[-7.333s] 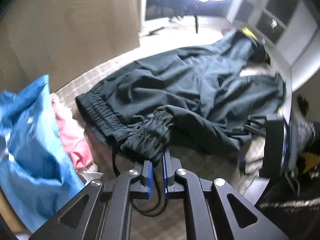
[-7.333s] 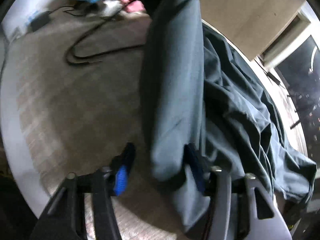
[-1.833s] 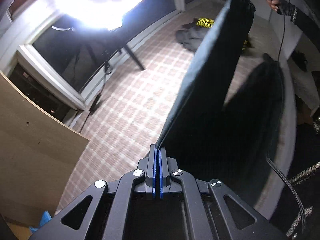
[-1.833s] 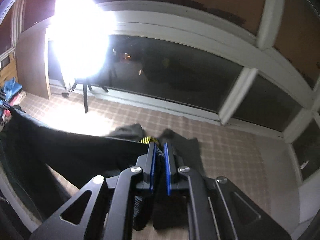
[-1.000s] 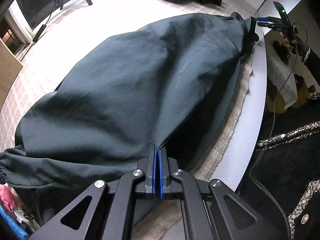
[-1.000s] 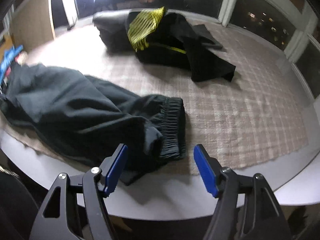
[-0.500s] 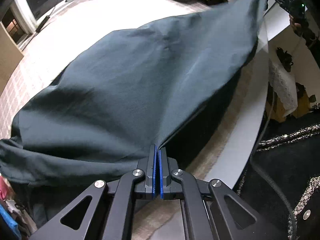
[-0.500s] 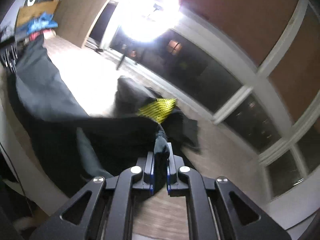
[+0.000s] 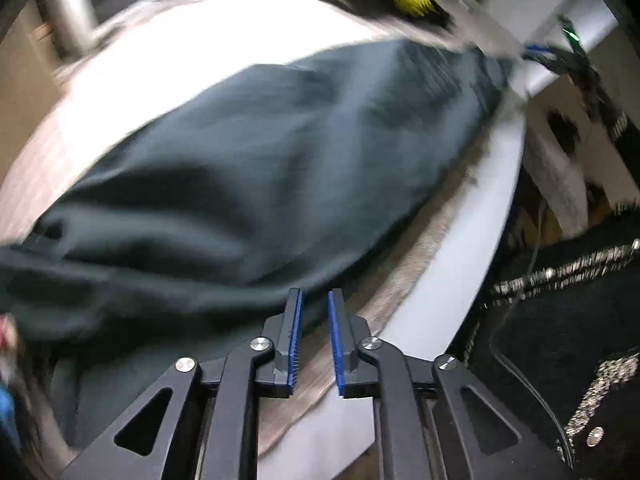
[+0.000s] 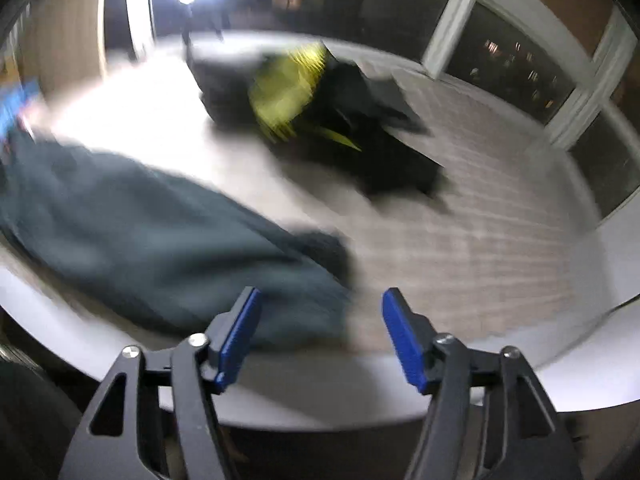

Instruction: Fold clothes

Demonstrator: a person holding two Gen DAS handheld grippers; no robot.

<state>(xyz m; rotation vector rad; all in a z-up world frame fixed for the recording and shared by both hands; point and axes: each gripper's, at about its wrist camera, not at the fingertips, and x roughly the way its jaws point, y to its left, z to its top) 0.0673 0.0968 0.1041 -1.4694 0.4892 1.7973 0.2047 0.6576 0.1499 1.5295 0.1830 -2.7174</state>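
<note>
Dark green trousers (image 9: 260,168) lie spread along the near edge of the cloth-covered table (image 9: 484,216), folded lengthwise. My left gripper (image 9: 313,312) hovers just off their near hem, its jaws opening with no cloth pinched between the blue pads (image 9: 295,340). In the right wrist view the same trousers (image 10: 160,248) end at a dark waistband just left of centre. My right gripper (image 10: 320,312) hangs above that end, jaws opening wide, nothing pressed between them. The right gripper (image 9: 548,54) also shows at the far end of the trousers in the left wrist view. Both views are motion-blurred.
A heap of black and yellow clothes (image 10: 316,108) lies further back on the checked tablecloth (image 10: 480,240). Blue and pink fabric (image 10: 18,108) sits at the far left. A person's dark trimmed garment (image 9: 560,320) is close on the right of the table edge. Windows (image 10: 500,56) stand behind.
Both grippers have let go of the trousers: the left jaws parted a little, the right ones parted wide. The trousers dropped flat on the table and both hands lifted away.
</note>
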